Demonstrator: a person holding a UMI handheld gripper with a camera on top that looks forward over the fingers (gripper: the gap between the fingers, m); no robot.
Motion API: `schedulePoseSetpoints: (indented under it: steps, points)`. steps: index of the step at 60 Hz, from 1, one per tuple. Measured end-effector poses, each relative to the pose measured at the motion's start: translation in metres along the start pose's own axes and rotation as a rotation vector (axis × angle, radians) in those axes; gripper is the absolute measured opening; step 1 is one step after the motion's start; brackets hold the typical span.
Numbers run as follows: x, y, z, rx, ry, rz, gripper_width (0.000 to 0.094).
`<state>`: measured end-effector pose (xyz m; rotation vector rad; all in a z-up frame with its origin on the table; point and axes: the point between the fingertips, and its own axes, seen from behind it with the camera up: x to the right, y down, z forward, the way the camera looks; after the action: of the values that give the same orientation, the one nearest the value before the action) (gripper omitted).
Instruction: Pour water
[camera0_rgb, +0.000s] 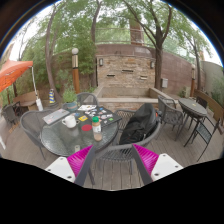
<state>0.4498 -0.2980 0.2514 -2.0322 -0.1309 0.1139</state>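
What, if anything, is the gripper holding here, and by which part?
Nothing is held. The gripper is open, with only a chair and the round glass table beyond its fingers.

Your gripper (110, 165) has its fingers spread wide, nothing between the pads. Dead ahead at 12 o'clock, a dark chair (135, 130) blocks your straight line to the round glass table (60, 140). The open way in lies at 11 o'clock, over the table's near rim. On the tabletop, a white cup (69, 122) and a small bottle (96, 125) crowd the middle. More chairs (195, 120) stand at 2 o'clock.
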Motion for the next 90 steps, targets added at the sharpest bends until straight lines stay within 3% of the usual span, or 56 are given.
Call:
schedulePoseSetpoints:
  steps: [16, 31, 49, 63, 68, 72, 75, 76, 85, 90]
  points:
    - [-0.03, 0.006, -0.012, 0.032, 0.09, 0.006, 0.0819]
    - [-0.099, 0.016, 0.027, 0.009, 0.06, 0.029, 0.0814]
    - [-0.124, 0.009, 0.207, 0.075, -0.018, 0.041, 0.0813]
    - [-0.096, 0.012, 0.362, 0.133, 0.051, 0.027, 0.0805]
    - [-0.101, -0.002, 0.386, 0.2, 0.041, 0.008, 0.0796]
    - [-0.108, -0.009, 0.403, 0.238, 0.023, 0.018, 0.0713]
    - [-0.107, -0.014, 0.412, 0.267, 0.026, 0.006, 0.0472]
    - [-0.108, -0.012, 0.412, 0.269, 0.036, -0.006, 0.0438]
    - [-0.108, -0.018, 0.421, 0.311, 0.04, 0.051, 0.0417]
    - [-0.106, -0.017, 0.426, 0.293, 0.038, 0.036, 0.0337]
